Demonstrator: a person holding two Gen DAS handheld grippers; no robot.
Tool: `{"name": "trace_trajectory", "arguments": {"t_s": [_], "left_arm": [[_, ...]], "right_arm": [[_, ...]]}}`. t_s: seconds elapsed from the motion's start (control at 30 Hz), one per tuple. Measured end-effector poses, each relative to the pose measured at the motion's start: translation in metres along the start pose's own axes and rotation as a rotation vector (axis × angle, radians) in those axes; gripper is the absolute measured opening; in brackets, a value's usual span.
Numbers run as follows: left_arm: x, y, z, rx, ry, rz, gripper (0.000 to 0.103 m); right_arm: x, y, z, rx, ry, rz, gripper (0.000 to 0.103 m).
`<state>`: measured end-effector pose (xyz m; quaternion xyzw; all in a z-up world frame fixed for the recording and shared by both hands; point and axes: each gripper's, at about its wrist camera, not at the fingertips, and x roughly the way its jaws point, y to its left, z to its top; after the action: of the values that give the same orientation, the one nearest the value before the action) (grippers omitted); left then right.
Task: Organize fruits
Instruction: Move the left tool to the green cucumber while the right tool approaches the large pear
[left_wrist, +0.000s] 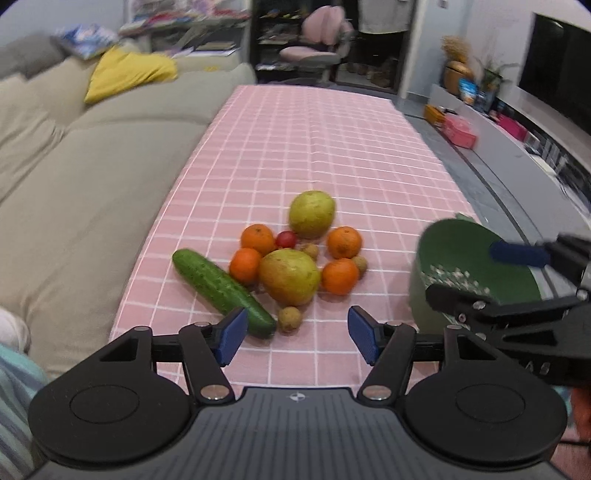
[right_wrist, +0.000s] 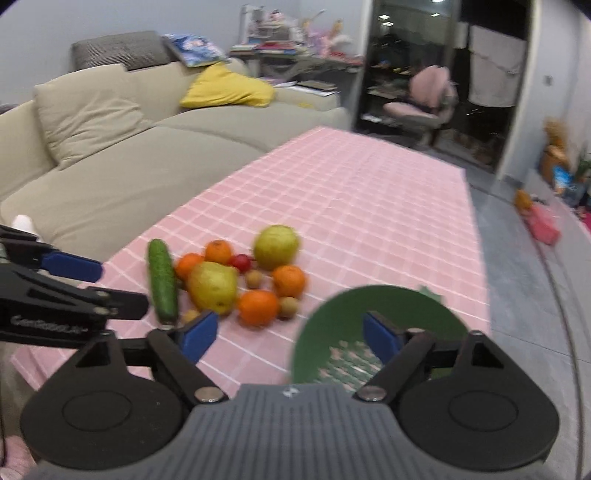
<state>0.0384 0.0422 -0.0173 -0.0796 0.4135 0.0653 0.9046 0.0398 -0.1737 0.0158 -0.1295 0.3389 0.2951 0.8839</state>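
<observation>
The fruit sits in one tight cluster on the pink checked tablecloth (left_wrist: 332, 147), near the sofa-side edge of the table. The cucumber (left_wrist: 221, 291) is the only long piece: bumpy dark green skin, lying flat, and in the left wrist view its long axis runs on a diagonal from upper left down to lower right, the near tip ending just beside the left gripper (left_wrist: 293, 334). Snug against it, the larger pear (left_wrist: 289, 277), yellow-green and matte, stands in the middle of the cluster, with a second, greener pear (left_wrist: 312, 213) behind it. Four round, glossy oranges (left_wrist: 340, 276) ring the pears, a small red fruit (left_wrist: 286, 239) is wedged between them, and little tan, rough-skinned balls, maybe longans (left_wrist: 289, 318), are dotted around; one is half hidden behind the big pear.

The left gripper's blue pads stand apart over bare cloth, nothing between them, released. The right gripper (right_wrist: 290, 334) is likewise spread and empty, one blue pad over the green colander (right_wrist: 373, 317). That plastic colander, round with a perforated bottom, sits at the table's right edge, well apart from the cluster; its near rim is cut off by the gripper body. The right wrist view is blurred, so fine skin detail is lost there. A beige fabric sofa (left_wrist: 92, 192) runs alongside the table.
</observation>
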Motion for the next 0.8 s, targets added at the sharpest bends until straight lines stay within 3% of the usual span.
{"name": "trace_trajectory", "arguments": {"t_s": [0.13, 0.2, 0.23, 0.53, 0.8], "left_arm": [[0.017, 0.024, 0.008, -0.115, 0.052, 0.032, 0.059], [0.028, 0.032, 0.011, -0.137, 0.101, 0.063, 0.046], [0.035, 0.037, 0.012, -0.156, 0.127, 0.063, 0.044], [0.076, 0.076, 0.018, -0.414, 0.195, 0.025, 0.045], [0.109, 0.086, 0.024, -0.479, 0.224, 0.045, 0.052]], "right_arm": [[0.027, 0.008, 0.011, 0.007, 0.043, 0.067, 0.065], [0.041, 0.013, 0.017, 0.001, 0.065, 0.099, 0.061], [0.048, 0.017, 0.019, -0.005, 0.072, 0.111, 0.059], [0.115, 0.04, 0.031, -0.072, 0.161, 0.167, 0.058], [0.153, 0.048, 0.039, -0.123, 0.209, 0.202, 0.058]]}}
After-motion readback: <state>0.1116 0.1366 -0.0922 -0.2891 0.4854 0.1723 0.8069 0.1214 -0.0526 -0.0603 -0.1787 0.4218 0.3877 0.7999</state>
